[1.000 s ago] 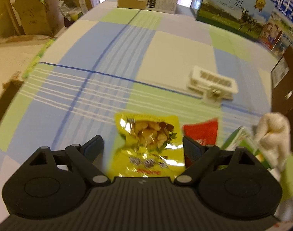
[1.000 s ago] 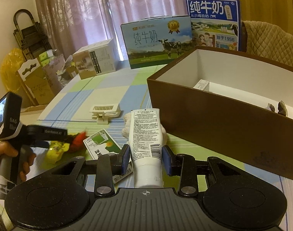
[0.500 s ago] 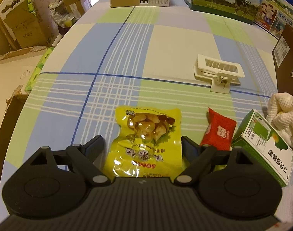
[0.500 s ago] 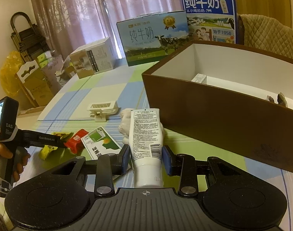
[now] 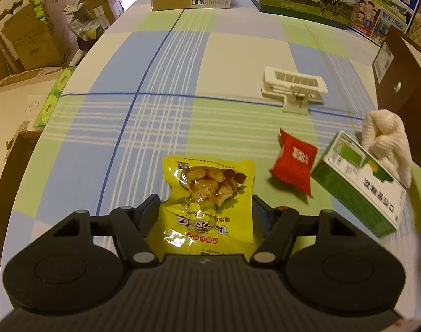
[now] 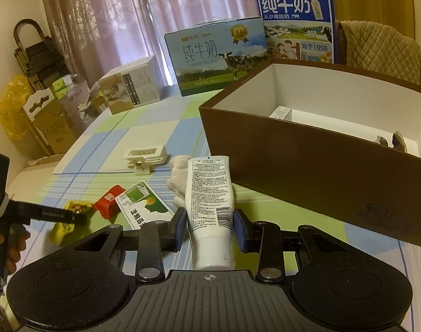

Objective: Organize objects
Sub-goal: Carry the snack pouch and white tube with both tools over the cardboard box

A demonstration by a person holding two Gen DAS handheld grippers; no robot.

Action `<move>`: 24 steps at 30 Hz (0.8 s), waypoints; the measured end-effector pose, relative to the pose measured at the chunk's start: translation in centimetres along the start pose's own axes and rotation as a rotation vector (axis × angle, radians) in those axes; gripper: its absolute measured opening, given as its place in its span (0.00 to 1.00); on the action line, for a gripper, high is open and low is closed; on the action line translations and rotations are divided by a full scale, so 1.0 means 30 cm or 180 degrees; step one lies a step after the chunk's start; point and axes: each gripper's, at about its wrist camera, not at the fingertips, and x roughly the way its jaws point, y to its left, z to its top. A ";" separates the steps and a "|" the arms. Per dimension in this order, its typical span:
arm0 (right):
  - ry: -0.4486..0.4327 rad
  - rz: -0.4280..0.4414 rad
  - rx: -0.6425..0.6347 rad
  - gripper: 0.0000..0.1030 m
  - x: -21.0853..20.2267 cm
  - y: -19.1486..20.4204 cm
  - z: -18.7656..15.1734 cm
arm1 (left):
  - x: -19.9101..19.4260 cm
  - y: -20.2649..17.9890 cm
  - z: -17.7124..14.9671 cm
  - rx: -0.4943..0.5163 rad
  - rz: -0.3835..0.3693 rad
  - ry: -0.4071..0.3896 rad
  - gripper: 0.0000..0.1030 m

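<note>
- The yellow foil snack pouch of nuts (image 5: 207,202) lies flat on the checked tablecloth (image 5: 166,63), between the fingers of my left gripper (image 5: 204,207). The jaws stand open, one on each side of the pouch, and I cannot tell whether they touch its edges.
- I judge the pouch light, crinkly and slippery. Its lumpy middle would shift under pressure, so I would take hold across the flat printed lower half.
- To its right lie a small red sachet (image 5: 293,163), then a green and white carton (image 5: 357,185), with a white knitted cloth (image 5: 387,141) just beyond the carton. A white plastic clip (image 5: 293,88) sits further back.
- My right gripper (image 6: 210,228) holds a white plastic tube with a printed back label (image 6: 210,193), jaws closed on its lower body, crimped end pointing forward.
- The tube looks soft and squeezable, so I would avoid clamping harder, lest the contents shift.
- Furthest right stands the brown cardboard box with a white inside (image 6: 321,166), open on top, a few small items already on its floor. It seems the likely home for both pieces.
</note>
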 end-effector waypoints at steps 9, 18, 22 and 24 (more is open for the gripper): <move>-0.0043 0.0064 0.0000 0.32 -0.050 0.019 0.000 | -0.107 -0.021 -0.050 0.0054 -0.0064 -0.0014 0.64; -0.0121 0.0130 0.0044 0.32 -0.121 0.022 0.000 | -0.234 -0.080 -0.056 0.0154 -0.0145 -0.0121 0.64; -0.0183 0.0140 0.0064 0.32 -0.162 0.012 0.008 | -0.295 -0.118 -0.047 0.0202 -0.0207 -0.0194 0.64; -0.0213 0.0134 0.0082 0.32 -0.185 0.004 0.014 | -0.327 -0.147 -0.037 0.0255 -0.0247 -0.0240 0.64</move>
